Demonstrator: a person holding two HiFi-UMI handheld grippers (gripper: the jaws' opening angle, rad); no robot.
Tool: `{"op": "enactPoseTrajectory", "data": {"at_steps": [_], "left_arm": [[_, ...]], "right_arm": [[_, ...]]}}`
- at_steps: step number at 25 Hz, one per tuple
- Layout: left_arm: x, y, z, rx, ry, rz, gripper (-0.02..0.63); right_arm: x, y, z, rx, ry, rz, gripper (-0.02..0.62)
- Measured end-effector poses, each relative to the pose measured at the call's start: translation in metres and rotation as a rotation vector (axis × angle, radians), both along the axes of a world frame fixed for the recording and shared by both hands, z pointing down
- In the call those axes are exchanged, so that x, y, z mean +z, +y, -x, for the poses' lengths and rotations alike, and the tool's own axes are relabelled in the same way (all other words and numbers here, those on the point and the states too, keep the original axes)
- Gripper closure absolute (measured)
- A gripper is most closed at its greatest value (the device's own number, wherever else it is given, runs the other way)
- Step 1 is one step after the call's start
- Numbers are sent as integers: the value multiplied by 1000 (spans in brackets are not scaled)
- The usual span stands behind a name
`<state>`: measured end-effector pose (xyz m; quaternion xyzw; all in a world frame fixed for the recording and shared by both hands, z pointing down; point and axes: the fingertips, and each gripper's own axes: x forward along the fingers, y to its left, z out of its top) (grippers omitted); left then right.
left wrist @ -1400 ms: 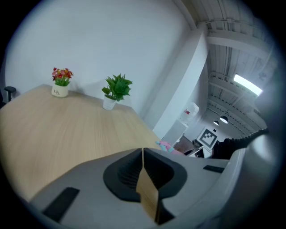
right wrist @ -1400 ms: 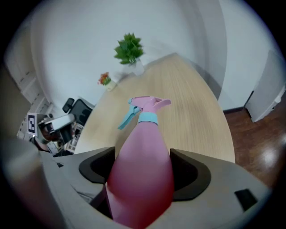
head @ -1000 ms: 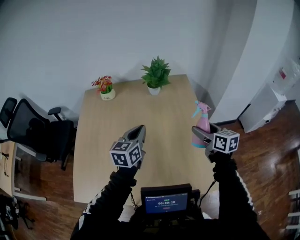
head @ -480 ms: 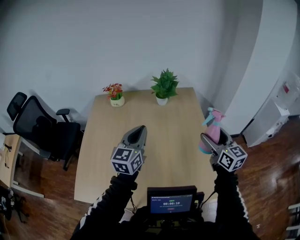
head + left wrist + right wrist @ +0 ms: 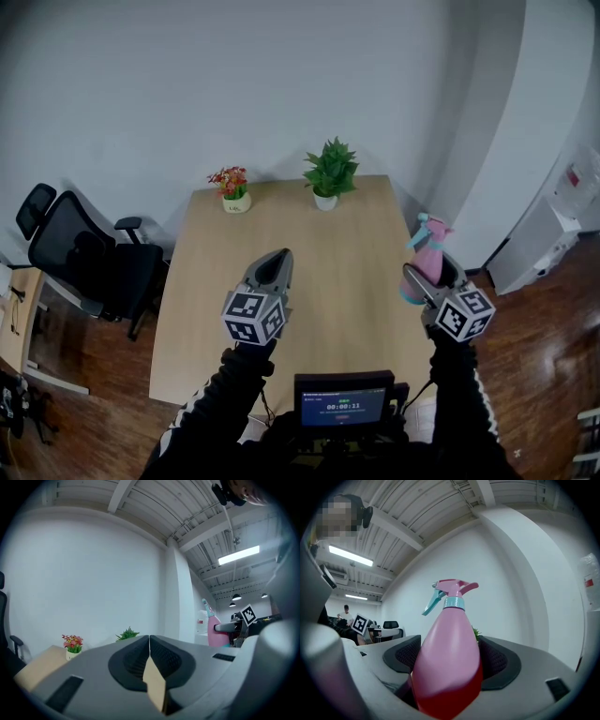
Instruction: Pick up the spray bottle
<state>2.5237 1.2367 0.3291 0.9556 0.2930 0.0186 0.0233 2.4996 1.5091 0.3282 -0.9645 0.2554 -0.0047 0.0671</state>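
Head view: the right gripper (image 5: 428,274) is clasping one pink, teal-triggered spray bottle (image 5: 427,253) at the desk (image 5: 319,258)'s right edge. A flower pot (image 5: 231,190) and a green plant (image 5: 328,174) are standing at the far edge.

Left gripper view: the left gripper (image 5: 149,640) is riding pinched together, empty.

Right gripper view: both jaws are pressing the bottle's belly.

You get soft, even light; a strip light (image 5: 239,555) glares at two o'clock, edges darken and bend, the spray bottle (image 5: 449,667) blurs.

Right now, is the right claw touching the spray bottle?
Touching. The right gripper view shows the right claw shut on the spray bottle, both pads pressed against its pink body.
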Motion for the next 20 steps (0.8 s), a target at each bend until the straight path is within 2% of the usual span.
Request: {"op": "enactPoseTrajectory", "data": {"at_steps": [6,20], "left_arm": [[4,-4,2,-2,-2,-28,601],[7,-6,4,-2,-1,-6,603]], "right_arm": [[-3,-4,3,6,1,11,232],[-10,-8,10,9,27,21,232]]}}
